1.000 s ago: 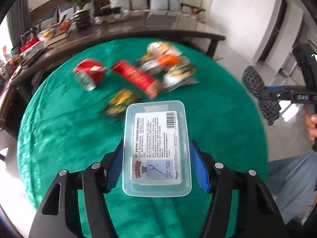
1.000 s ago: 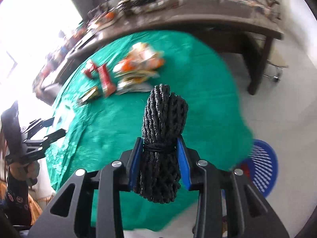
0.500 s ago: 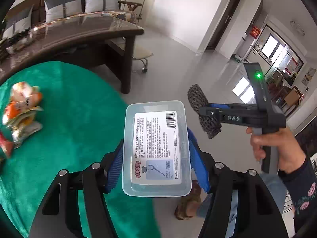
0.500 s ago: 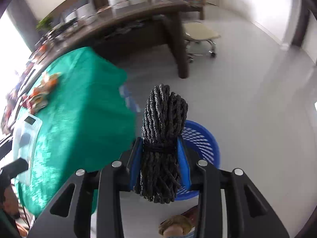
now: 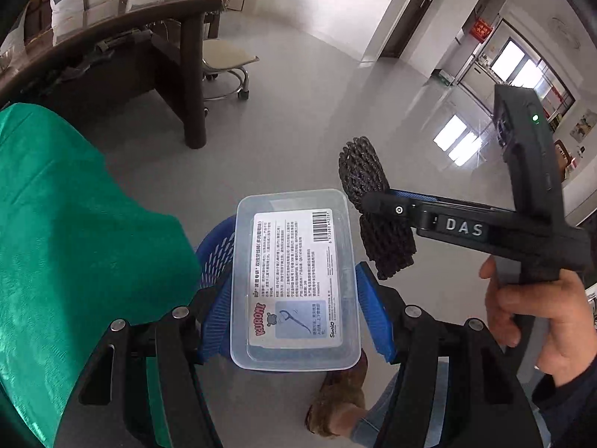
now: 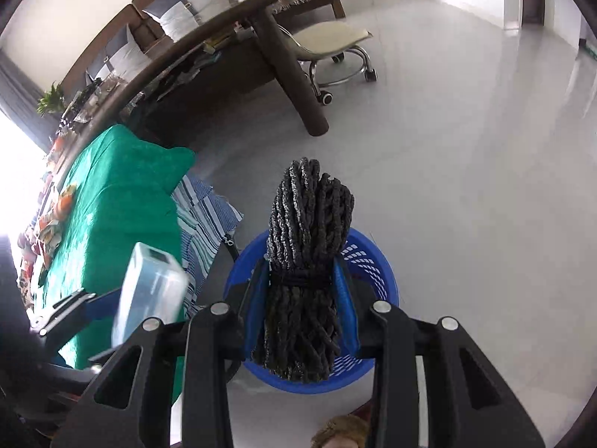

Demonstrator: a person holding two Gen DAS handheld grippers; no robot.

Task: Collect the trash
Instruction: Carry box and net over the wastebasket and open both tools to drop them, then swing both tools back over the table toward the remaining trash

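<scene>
My left gripper [image 5: 294,298] is shut on a clear plastic box [image 5: 294,280] with a printed label, its blue pads pressing the box's long sides. Under the box a blue laundry-style basket [image 5: 214,250] shows on the floor. My right gripper [image 6: 304,298] is shut on a bundle of black braided rope [image 6: 306,272], held over the same blue basket [image 6: 369,257]. The left wrist view shows the rope bundle [image 5: 373,201] in the right gripper's jaws just right of the box. In the right wrist view the clear box [image 6: 149,291] hangs at the left, blurred.
The green-clothed table [image 5: 74,224] fills the left, with snack wrappers [image 6: 52,216] still on it. A dark wooden bench [image 6: 238,37] and a wheeled stool [image 6: 335,44] stand behind. A striped cloth [image 6: 201,216] hangs under the tablecloth. A shoe [image 5: 335,403] is on the floor below.
Both grippers swung away from the table top to the floor beside it and dropped lower, carrying the box and the rope over the blue basket. The grips are unchanged.
</scene>
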